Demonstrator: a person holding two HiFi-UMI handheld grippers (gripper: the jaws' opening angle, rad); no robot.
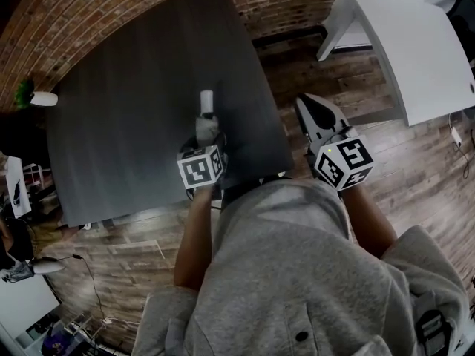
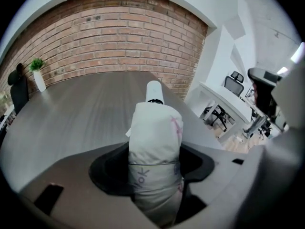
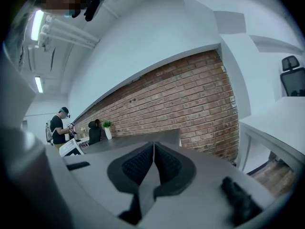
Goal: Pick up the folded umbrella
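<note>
Folded umbrella (image 2: 155,128) gripped by left claw (image 2: 155,168) (right claw (image 3: 152,163) clenched, empty); lift stage, next I raise it off the surface (image 1: 133,110).

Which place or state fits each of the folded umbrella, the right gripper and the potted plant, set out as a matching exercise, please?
1 folded umbrella
2 right gripper
3 potted plant

A at the dark table's far corner, by the brick wall
B fingers together, nothing between them
C clamped in the left gripper

Pairs: 1-C, 2-B, 3-A.
</note>
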